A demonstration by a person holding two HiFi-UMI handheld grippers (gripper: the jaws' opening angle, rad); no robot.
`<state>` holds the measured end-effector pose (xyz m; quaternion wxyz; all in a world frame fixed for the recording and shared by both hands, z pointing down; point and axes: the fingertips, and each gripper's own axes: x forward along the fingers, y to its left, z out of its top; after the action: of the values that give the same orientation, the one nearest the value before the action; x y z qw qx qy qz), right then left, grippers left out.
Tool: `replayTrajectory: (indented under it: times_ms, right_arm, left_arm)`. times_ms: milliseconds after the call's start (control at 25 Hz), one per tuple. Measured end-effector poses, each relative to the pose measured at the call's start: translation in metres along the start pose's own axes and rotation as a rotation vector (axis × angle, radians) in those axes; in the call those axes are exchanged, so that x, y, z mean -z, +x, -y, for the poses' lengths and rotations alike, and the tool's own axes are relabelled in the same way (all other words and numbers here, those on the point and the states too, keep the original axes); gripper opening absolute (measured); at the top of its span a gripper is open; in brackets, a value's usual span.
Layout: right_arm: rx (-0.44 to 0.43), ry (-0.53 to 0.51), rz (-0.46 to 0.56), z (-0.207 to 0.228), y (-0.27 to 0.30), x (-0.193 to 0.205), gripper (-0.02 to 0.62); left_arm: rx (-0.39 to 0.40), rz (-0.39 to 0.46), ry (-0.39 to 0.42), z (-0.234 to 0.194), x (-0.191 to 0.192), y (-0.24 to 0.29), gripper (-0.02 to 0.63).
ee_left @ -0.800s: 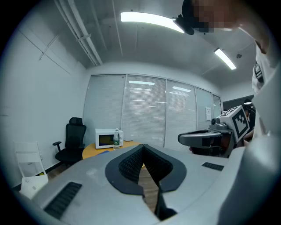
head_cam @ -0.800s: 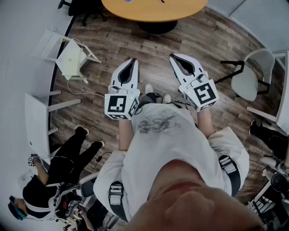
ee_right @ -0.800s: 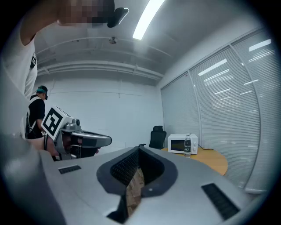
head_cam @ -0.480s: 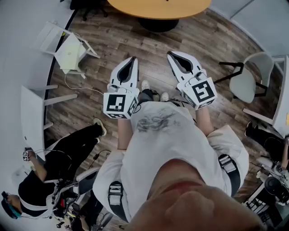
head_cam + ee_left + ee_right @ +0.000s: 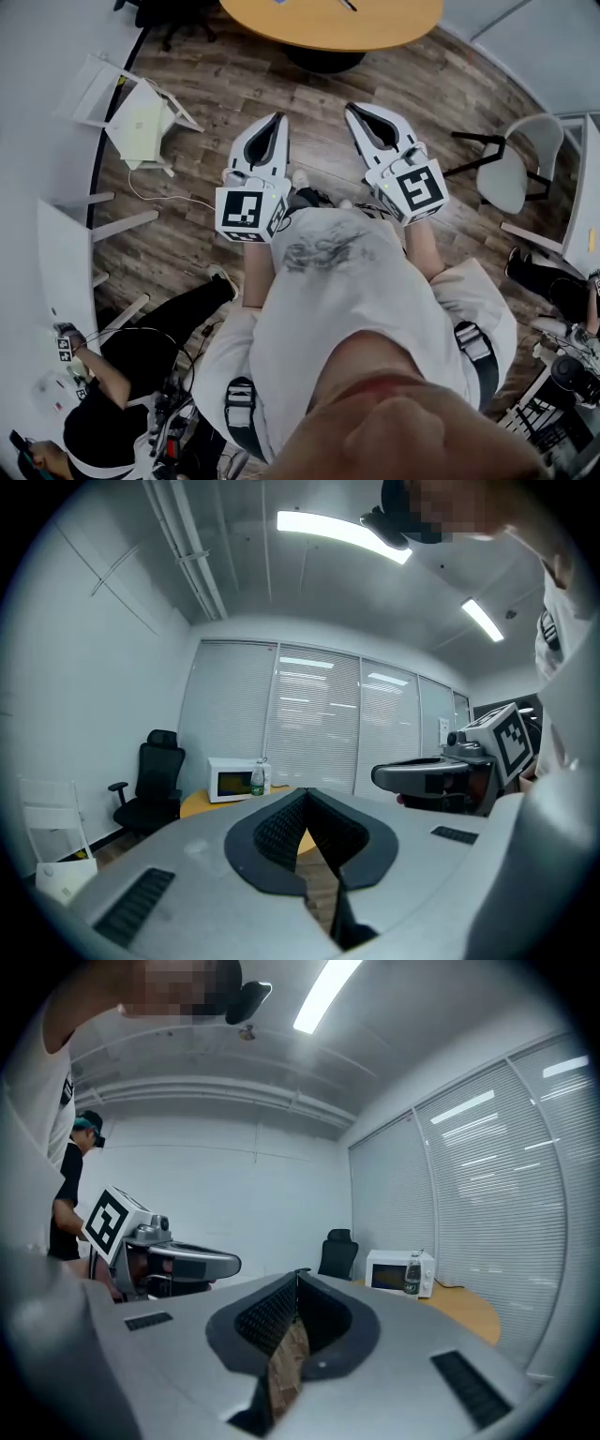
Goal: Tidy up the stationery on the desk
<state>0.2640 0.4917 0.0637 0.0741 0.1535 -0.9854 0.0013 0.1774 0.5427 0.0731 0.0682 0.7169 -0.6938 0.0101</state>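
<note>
- Wood-plank floor point(image 5: 216, 84) underfoot; round tan surface point(image 5: 328, 23) ahead, well apart from both grippers.
- On that surface, a dark pen-like item point(image 5: 348, 5), too small to identify.
- Held over the floor: left gripper point(image 5: 278, 118), jaws pressed together, nothing between.
- Beside it, right gripper point(image 5: 350, 108), tips meeting, likewise empty.

No words or numbers are coming through anywhere. The shirt point(image 5: 323, 253) print is showing too blurred to read
</note>
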Motion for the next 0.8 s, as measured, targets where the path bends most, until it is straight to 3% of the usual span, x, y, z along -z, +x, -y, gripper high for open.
replayTrajectory:
  times_ms: [360,800]
  right_arm:
    - [0.072,-0.005,-0.014,-0.004,0.076,-0.011,0.063]
    - [0.116,0.042,-0.055,0.028,0.124,-0.002,0.063]
  left_arm:
    - [0.081,-0.001,-0.011,-0.076,-0.009,0.025,0.008]
    - [0.132,-0.031,-0.028,-0.113,-0.007,0.072,0.008]
